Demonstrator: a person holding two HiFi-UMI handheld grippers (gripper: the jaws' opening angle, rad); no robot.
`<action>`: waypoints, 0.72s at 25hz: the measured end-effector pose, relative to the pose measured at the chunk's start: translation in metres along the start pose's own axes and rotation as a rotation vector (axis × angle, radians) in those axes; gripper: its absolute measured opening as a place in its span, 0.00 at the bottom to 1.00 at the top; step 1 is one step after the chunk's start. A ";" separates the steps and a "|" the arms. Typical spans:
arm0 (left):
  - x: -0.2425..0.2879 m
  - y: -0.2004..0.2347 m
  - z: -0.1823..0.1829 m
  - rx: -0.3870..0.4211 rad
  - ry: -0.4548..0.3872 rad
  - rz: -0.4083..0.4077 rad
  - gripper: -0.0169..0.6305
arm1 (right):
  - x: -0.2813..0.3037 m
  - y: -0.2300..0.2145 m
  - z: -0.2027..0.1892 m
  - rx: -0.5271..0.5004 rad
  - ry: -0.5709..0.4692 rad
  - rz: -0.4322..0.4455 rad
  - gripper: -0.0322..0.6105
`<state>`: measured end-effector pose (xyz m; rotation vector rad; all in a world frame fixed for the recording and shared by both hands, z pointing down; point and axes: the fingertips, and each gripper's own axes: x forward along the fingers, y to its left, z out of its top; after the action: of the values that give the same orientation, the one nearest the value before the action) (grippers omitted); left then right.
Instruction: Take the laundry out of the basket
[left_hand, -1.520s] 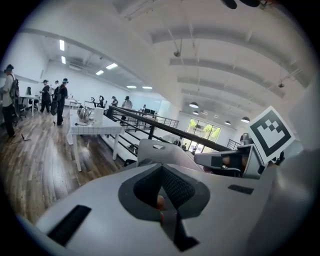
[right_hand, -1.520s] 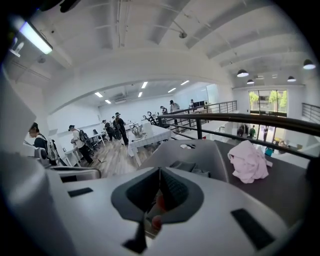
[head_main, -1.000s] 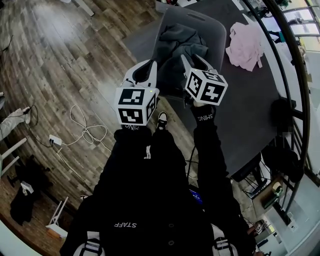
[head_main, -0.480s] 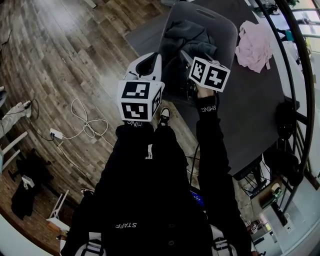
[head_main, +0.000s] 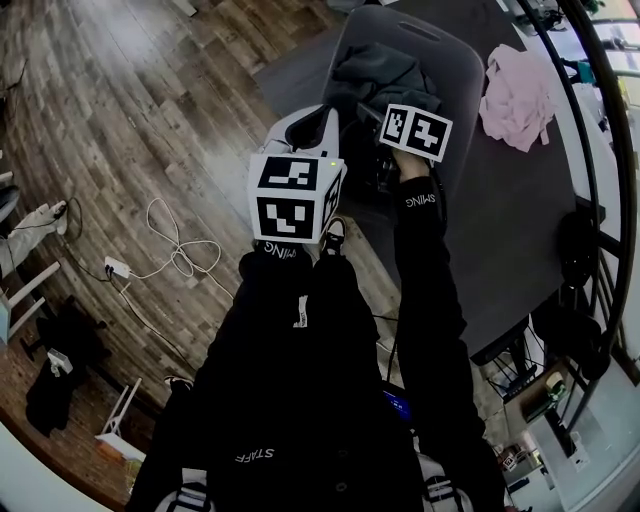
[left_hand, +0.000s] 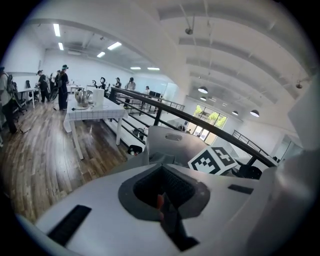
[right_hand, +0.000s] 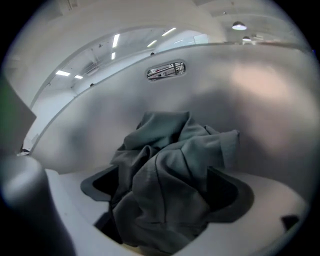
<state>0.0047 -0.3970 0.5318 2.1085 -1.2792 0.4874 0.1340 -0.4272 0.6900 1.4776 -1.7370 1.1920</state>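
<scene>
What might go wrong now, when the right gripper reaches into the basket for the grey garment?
The right gripper has its jaws opening with the crumpled grey garment between them; if they close on one loose fold only, the cloth may slip out during the lift. The garment could also drag on the wall of the basket and shift it.
</scene>
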 end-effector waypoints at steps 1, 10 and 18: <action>0.003 -0.001 0.001 0.000 0.011 0.001 0.03 | 0.006 -0.001 0.000 0.004 0.011 0.000 0.88; 0.014 -0.002 0.006 -0.022 0.078 -0.005 0.03 | 0.063 0.001 -0.013 -0.002 0.126 -0.042 0.95; 0.012 -0.004 0.007 -0.019 0.061 -0.025 0.03 | 0.100 -0.009 -0.027 -0.113 0.252 -0.185 0.95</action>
<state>0.0140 -0.4082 0.5328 2.0753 -1.2175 0.5228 0.1160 -0.4495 0.7901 1.3264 -1.4424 1.1115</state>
